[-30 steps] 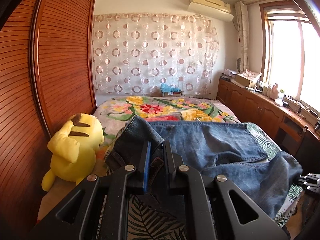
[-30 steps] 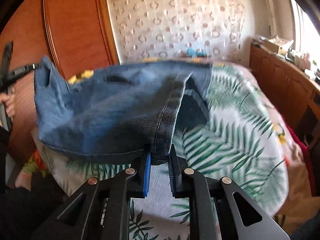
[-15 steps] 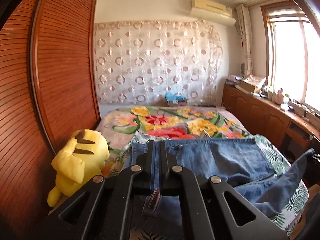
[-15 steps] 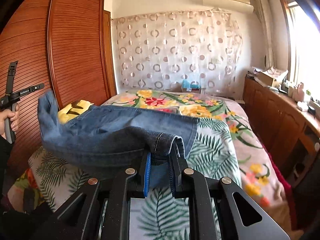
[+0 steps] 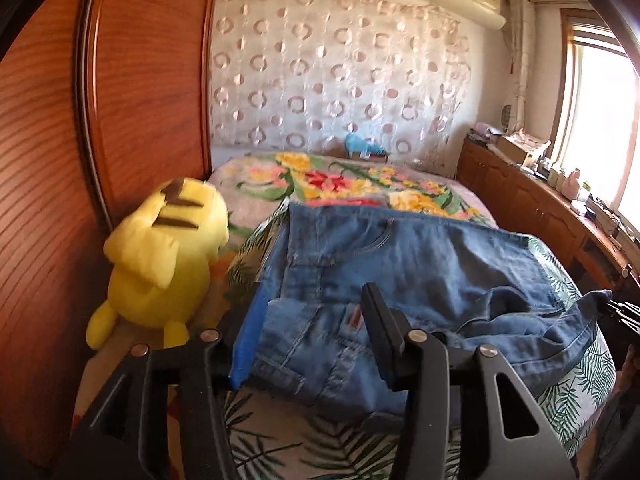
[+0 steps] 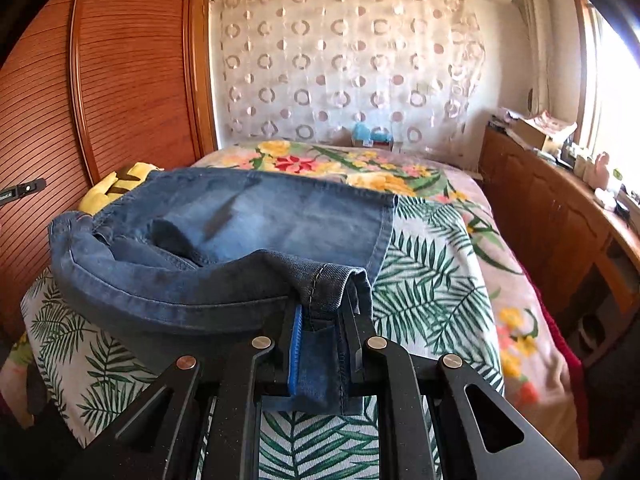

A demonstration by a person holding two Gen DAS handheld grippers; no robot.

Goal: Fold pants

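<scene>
Left wrist: my left gripper points down over the bed; its jaws are opening, with the waist end of the pants lying just ahead between them, unpinched (a release, I judge).
Right wrist: my right gripper pinches a leg hem, held off the leaf-print bedspread.
Next: I'd lay this hem down, aligned.

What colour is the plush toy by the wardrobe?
Yellow with dark brown stripes; the plush toy shows best in the left wrist view.
</scene>
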